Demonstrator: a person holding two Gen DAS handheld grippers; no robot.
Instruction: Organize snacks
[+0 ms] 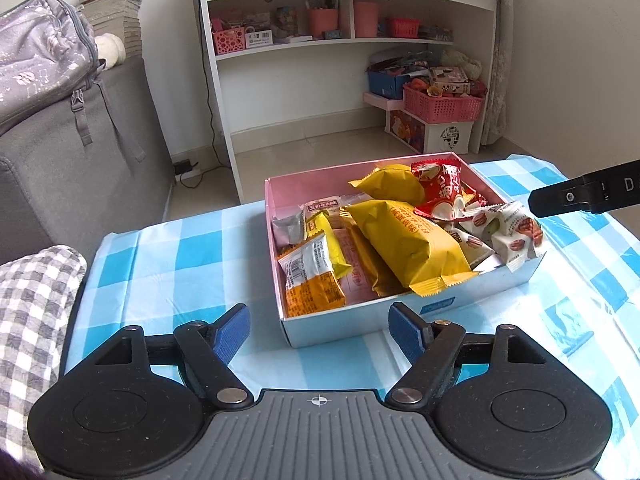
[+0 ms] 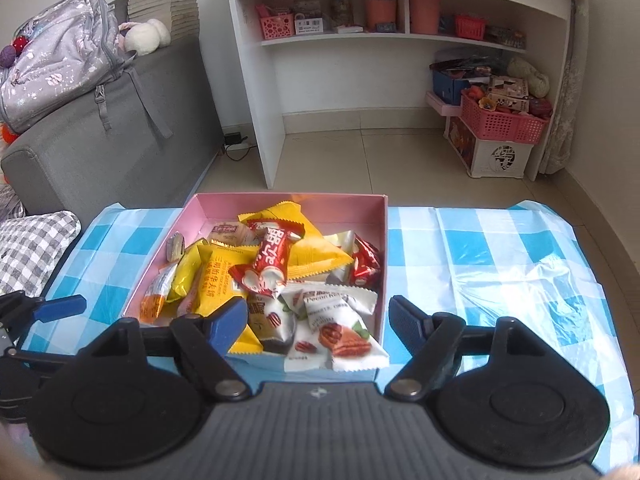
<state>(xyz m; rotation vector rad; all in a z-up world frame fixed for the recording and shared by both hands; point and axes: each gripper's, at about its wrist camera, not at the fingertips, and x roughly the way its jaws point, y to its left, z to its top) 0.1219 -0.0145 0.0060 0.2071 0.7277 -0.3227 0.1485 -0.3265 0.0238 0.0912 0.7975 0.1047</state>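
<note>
both tongs stand wide with nothing between their blue pads. left tongs hang low over the near edge of the table, just short of the near left corner of the snack box. right tongs hover over the near end of that same box, one pad above the packets, the other just outside the right wall.

the box is pink inside, pale outside, and sits open on a blue and white checked tablecloth that is wrinkled and glossy at the right side. it is heaped with wrapped snacks: a big yellow packet, a red packet lying across the pile, white pecan packets at the near right corner, and an orange and white bar against the left wall. no loose snacks lie on the cloth in view.

beyond the table the floor is pale tile. a white shelf unit stands against the far wall, holding pink baskets, coral cups and small clutter. to its right sits a pink basket of oddments on a white stool-like box. a grey sofa runs along the left with a silvery backpack on its back, and a stack of books beside that. a grey checked cushion lies by the table's left edge.
</note>
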